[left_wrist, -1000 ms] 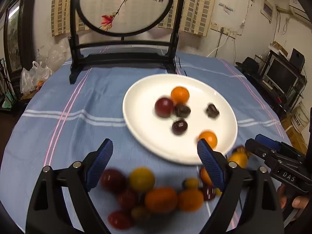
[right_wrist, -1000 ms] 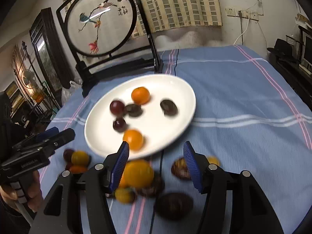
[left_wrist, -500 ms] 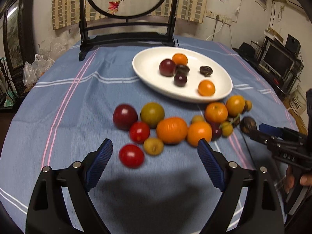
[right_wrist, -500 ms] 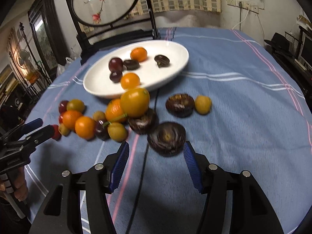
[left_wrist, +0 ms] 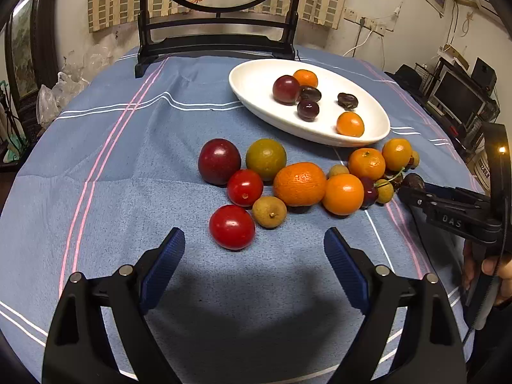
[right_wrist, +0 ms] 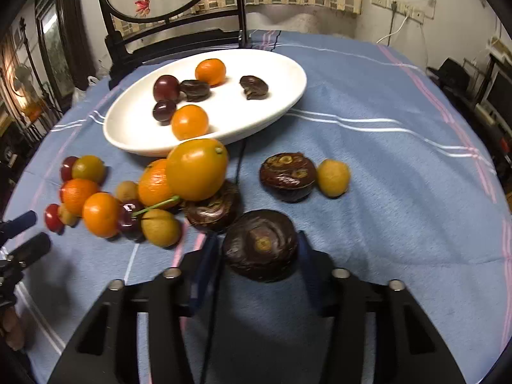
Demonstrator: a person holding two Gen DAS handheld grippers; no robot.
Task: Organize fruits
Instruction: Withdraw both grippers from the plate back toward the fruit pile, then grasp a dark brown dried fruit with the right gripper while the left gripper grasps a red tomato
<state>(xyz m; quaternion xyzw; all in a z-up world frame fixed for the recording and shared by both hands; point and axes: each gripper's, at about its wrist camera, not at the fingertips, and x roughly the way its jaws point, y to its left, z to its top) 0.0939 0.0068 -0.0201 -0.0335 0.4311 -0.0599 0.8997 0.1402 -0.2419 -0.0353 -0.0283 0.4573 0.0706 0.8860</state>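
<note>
Blue woven cloth with white and pink stripes covers the round table; its far edge is hidden behind a black wooden screen stand, whose round panel is cut off at the top of both views.

Right gripper: blue pads blurred, so actual contact is hard to confirm. Its jaws have just been closing, and a dark brown, squat, ridged water chestnut sits between them with a pad close against each side. Two similar dark chestnuts lie on the cloth just beyond, one touching a small matte yellow fruit.

Left gripper: jaws wide apart, nothing between them. A glossy red tomato lies just ahead of the fingertips, slightly left of centre, not touching either pad.

Behind it, a loose cluster: second red tomato, rough tan longan, dimpled orange mandarin, dark red plum, and a green-yellow citrus.

Oval white glazed plate sits beyond the cluster, holding two small oranges, two dark cherries or plums, and two wrinkled brown pieces.
</note>
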